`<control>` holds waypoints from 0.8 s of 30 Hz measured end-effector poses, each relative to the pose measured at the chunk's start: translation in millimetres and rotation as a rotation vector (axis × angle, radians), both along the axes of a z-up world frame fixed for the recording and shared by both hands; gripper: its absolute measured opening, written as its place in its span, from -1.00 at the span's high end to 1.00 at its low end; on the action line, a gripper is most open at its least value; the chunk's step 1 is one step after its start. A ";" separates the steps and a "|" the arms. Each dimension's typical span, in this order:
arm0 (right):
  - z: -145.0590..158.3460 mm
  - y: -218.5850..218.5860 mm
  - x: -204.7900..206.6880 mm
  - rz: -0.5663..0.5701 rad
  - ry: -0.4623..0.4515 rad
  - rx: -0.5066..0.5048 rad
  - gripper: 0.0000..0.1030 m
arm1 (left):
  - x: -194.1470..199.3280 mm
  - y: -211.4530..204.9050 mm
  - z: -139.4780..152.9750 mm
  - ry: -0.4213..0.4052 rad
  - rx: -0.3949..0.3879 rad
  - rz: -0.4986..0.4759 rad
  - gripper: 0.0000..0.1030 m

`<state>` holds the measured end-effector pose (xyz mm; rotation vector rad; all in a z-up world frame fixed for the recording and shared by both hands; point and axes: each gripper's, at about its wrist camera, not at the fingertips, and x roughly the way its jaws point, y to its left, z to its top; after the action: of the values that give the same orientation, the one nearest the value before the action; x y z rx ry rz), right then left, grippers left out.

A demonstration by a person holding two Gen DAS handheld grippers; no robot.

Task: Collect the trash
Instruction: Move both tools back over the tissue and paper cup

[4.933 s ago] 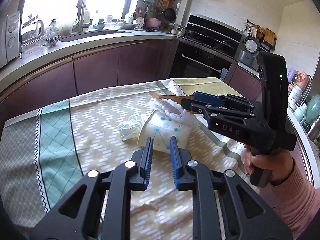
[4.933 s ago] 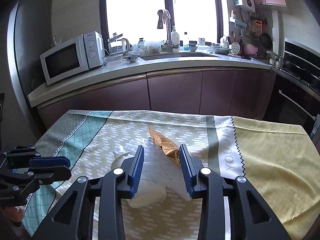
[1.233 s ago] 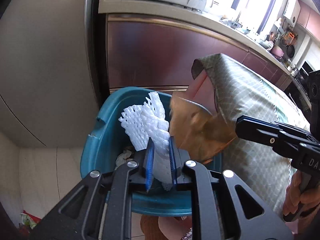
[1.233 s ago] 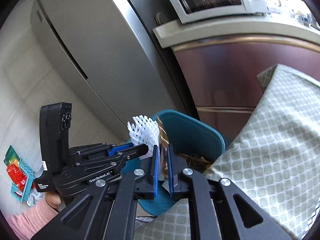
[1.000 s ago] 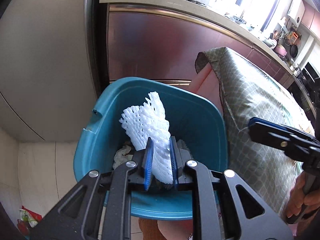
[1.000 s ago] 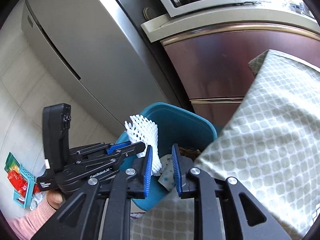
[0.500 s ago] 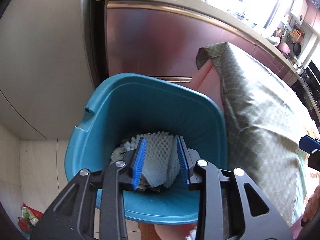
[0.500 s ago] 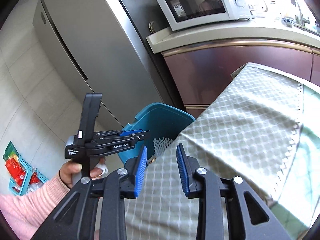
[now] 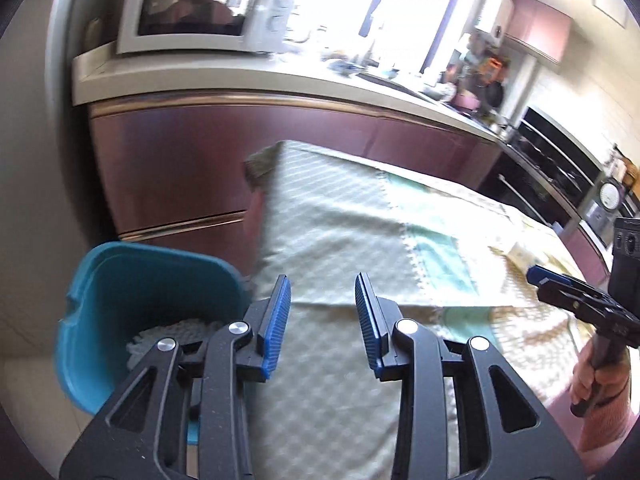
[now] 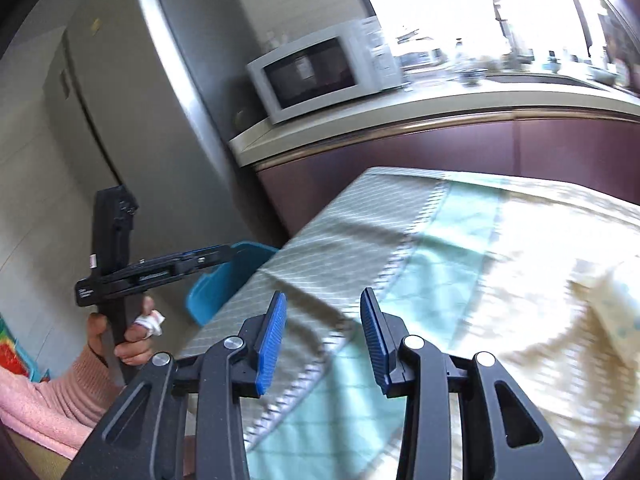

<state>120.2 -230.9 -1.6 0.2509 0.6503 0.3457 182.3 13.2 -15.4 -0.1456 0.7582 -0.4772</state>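
Seen nearest in the left wrist view, the left gripper (image 9: 322, 312) is held with its blue pads apart and nothing between them; its jaws have just been opening. Below and to its left the teal bin (image 9: 92, 312) stands on the floor beside the table, and only this view looks into it: white foam netting (image 9: 176, 334) lies inside, crumpled, so no long axis can be told. In the right wrist view the right gripper (image 10: 323, 334) is likewise spread and empty, its jaws having just been widening, over the patterned tablecloth (image 10: 460, 240); there just the bin's rim shows past the table corner, its contents hidden by the cloth edge. That view alone shows the left hand (image 10: 120, 332) in a pink sleeve gripping the left tool's handle. A pale paper cup (image 10: 618, 312) lies at the far right on the cloth, blurred. Farther back a white microwave (image 10: 320, 74) is set on the counter (image 10: 440, 108) beside a steel fridge (image 10: 132, 100).
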 end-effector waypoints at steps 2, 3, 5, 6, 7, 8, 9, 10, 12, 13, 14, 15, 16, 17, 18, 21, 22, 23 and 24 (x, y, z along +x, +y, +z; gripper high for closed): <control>0.9 -24.6 -11.5 -0.074 -0.009 0.007 0.29 | -0.3 -23.9 6.4 -0.012 -0.002 -0.045 0.37; 0.7 -35.2 -15.5 -0.113 -0.013 0.010 0.29 | 0.1 -37.5 8.1 -0.014 -0.002 -0.073 0.37; -0.4 -63.3 -27.7 -0.192 -0.022 0.018 0.29 | -1.3 -60.5 9.6 -0.014 0.003 -0.115 0.37; -1.5 -75.6 -32.9 -0.229 -0.023 0.023 0.29 | -1.3 -73.5 9.5 -0.011 0.004 -0.139 0.37; -3.3 -88.4 -37.8 -0.271 -0.020 0.031 0.29 | -1.0 -85.4 9.6 -0.009 0.007 -0.159 0.37; -5.8 -99.7 -41.2 -0.308 -0.017 0.036 0.29 | -2.4 -97.1 9.4 -0.008 0.011 -0.175 0.37; -9.0 -112.0 -45.8 -0.345 -0.013 0.046 0.29 | -2.5 -109.2 8.7 -0.005 0.014 -0.194 0.37; -12.4 -123.1 -49.1 -0.382 -0.008 0.056 0.29 | -5.1 -117.1 5.4 -0.002 0.016 -0.210 0.37; -19.3 -142.1 -52.6 -0.440 0.000 0.073 0.29 | -6.4 -137.4 3.1 0.004 0.023 -0.241 0.37; -22.5 -150.5 -52.4 -0.465 0.004 0.081 0.28 | -8.2 -147.3 0.0 0.006 0.025 -0.255 0.37; -26.4 -157.8 -53.0 -0.484 0.010 0.093 0.28 | -8.1 -156.9 -1.9 0.005 0.029 -0.267 0.37; -29.9 -161.8 -51.1 -0.501 0.016 0.101 0.28 | -8.2 -166.6 -2.0 0.003 0.034 -0.277 0.37; -33.5 -166.1 -49.3 -0.518 0.019 0.109 0.28 | -8.5 -174.9 -3.8 0.003 0.035 -0.289 0.37; -36.6 -170.3 -46.4 -0.531 0.024 0.121 0.28 | -6.8 -181.6 -5.8 0.004 0.037 -0.298 0.37; -40.5 -173.0 -43.9 -0.537 0.030 0.138 0.28 | -6.6 -189.3 -6.1 0.004 0.042 -0.305 0.37; -49.9 -181.1 -40.0 -0.560 0.037 0.166 0.29 | -4.6 -204.7 -7.7 0.008 0.048 -0.322 0.37; -51.6 -182.6 -38.9 -0.574 0.038 0.176 0.35 | -3.7 -206.8 -7.6 0.010 0.048 -0.326 0.37; -54.1 -184.8 -37.4 -0.582 0.039 0.189 0.39 | -3.2 -210.6 -8.2 0.012 0.049 -0.330 0.37; -55.7 -186.9 -37.1 -0.594 0.039 0.200 0.50 | -2.3 -213.5 -8.5 0.013 0.051 -0.333 0.37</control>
<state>83.2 -417.8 -57.3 0.6245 0.5501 -0.1670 180.1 -200.3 -23.9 0.0265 0.8100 -0.7731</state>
